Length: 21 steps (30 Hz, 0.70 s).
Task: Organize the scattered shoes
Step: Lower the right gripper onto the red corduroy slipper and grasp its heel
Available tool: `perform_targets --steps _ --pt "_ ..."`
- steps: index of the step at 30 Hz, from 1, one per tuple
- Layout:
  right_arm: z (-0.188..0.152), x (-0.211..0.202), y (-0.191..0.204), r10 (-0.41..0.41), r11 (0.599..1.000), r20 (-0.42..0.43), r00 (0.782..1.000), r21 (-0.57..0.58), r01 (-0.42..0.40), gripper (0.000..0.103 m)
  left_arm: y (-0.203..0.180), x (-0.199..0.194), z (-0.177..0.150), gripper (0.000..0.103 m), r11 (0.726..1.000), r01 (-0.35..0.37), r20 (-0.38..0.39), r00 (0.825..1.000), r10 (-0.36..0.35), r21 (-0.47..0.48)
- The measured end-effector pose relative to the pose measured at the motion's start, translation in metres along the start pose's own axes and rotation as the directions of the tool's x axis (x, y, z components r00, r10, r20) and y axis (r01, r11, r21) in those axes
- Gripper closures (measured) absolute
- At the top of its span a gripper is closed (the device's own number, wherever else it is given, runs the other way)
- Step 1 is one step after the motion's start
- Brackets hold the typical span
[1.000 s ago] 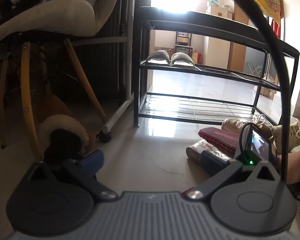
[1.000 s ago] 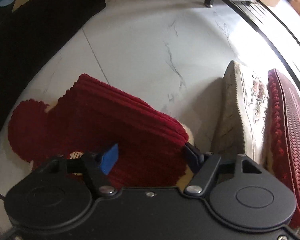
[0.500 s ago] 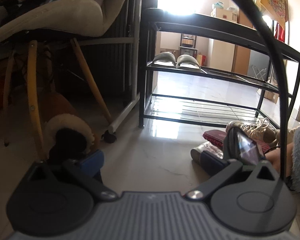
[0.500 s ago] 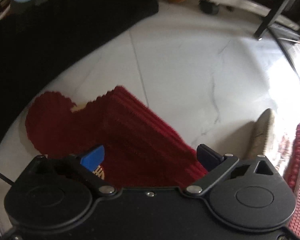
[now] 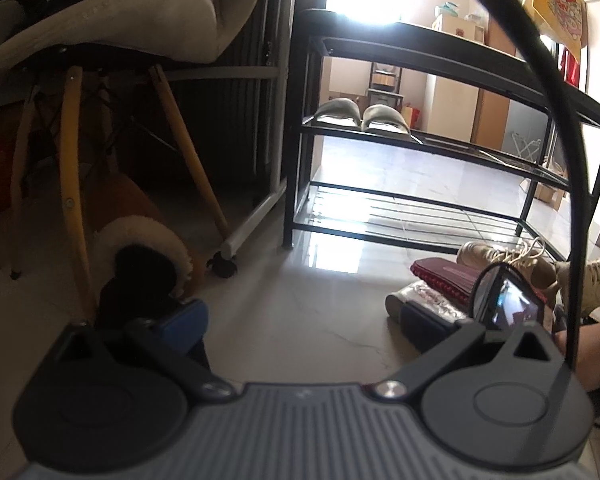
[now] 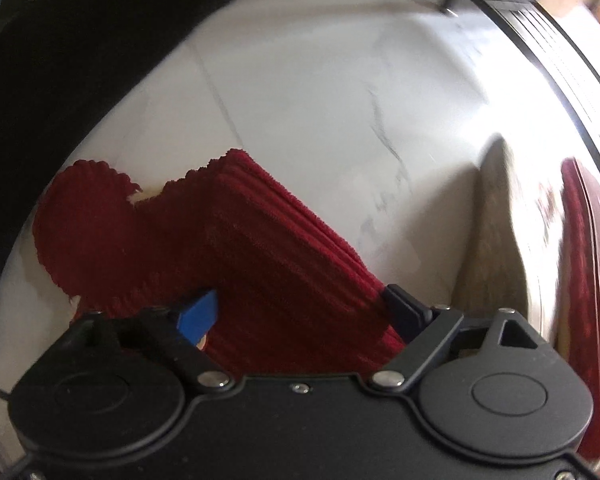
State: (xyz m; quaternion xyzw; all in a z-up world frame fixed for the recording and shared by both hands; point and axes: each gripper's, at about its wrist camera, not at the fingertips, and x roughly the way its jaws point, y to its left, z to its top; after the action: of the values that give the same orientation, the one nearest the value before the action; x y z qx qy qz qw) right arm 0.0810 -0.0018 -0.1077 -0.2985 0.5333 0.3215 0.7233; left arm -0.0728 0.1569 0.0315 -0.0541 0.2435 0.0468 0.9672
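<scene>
The right hand-held gripper [image 6: 300, 312] points down at a red slipper [image 6: 260, 248] lying on the pale tiled floor [image 6: 320, 100]; its jaws are closing with the slipper between them, pads not clearly pressing. Just beside lie a beige slipper [image 6: 496, 232] and another red one [image 6: 588, 280] (blurred). The left hand-held gripper [image 5: 304, 320] hangs spread and empty, facing a black shoe rack [image 5: 440, 60] holding grey slippers [image 5: 360, 116]. A chair [image 5: 100, 40] and fur-lined boot [image 5: 140, 240] crowd its left.

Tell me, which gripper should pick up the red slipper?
The right gripper. Its closing jaws already straddle the red slipper on the floor. The left gripper stands open over bare tile, aimed toward the shoe rack.
</scene>
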Motion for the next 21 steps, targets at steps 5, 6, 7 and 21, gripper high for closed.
perform_targets --steps 5,6,7,21 --pt "-0.012 -0.011 -0.019 -0.014 0.987 -0.019 1.000 0.161 0.017 0.035 -0.001 -0.005 0.002 0.000 1.000 0.008 0.013 1.000 -0.008 0.004" --pt "-0.017 -0.014 -0.023 -0.015 0.983 -0.027 1.000 0.183 0.020 0.038 -0.001 -0.006 0.003 0.000 1.000 0.009 0.016 1.000 -0.009 0.003" --pt "-0.018 -0.014 -0.024 -0.015 0.982 -0.029 0.999 0.189 0.020 0.039 -0.001 -0.007 0.004 0.000 1.000 0.011 0.020 1.000 -0.011 0.002" --pt "-0.102 -0.059 -0.017 0.163 0.920 -0.023 0.986 0.364 -0.143 0.061 -0.004 -0.015 0.003 0.000 0.999 0.039 0.025 0.999 -0.039 -0.006"
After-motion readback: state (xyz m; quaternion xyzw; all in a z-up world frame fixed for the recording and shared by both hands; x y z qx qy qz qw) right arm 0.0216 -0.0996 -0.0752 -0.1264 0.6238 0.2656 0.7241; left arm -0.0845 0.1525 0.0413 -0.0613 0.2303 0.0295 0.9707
